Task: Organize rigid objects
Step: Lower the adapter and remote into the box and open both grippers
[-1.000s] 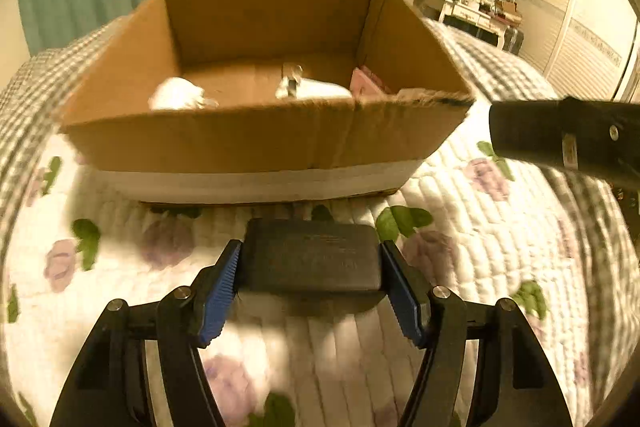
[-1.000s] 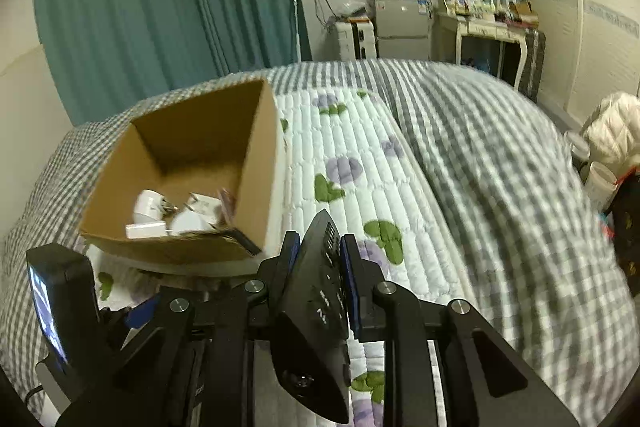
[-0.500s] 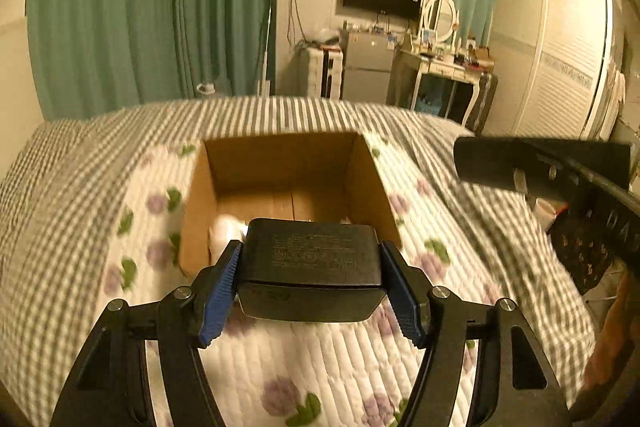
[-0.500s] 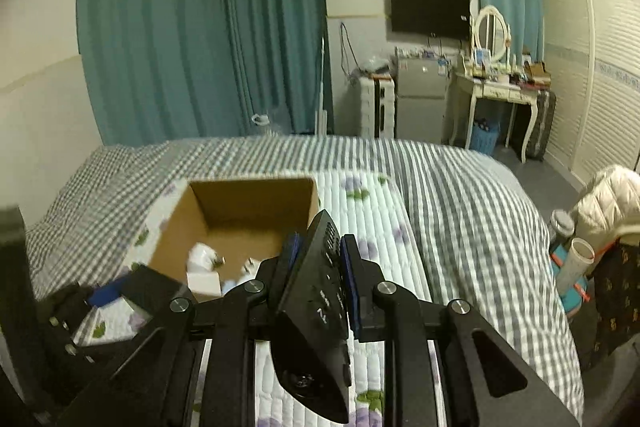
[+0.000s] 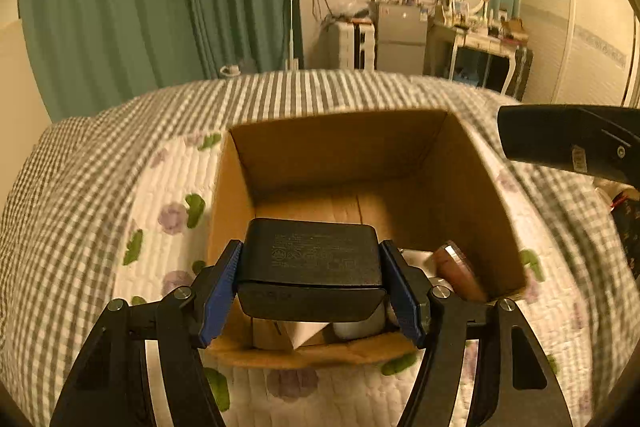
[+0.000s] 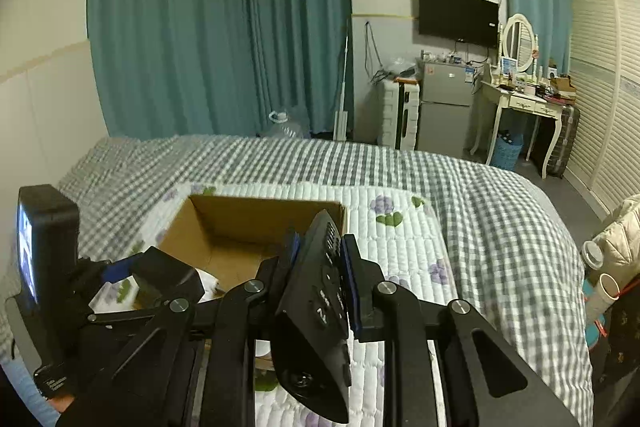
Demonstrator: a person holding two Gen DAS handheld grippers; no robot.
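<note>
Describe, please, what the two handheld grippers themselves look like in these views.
Both the left gripper and the right gripper have black, angular linkage arms with triangular cut-outs and silver pivot screws. Their fingers carry ribbed blue pads. No cables or sleeves show.

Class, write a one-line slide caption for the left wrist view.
Left gripper holds a black charger over the open cardboard box on the bed.

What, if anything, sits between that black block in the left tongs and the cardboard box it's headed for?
Nothing visible does. The left tongs hold the black adapter right over the near end of the open cardboard box. Directly below, though, white items and a pinkish object already lie on the box floor.
</note>
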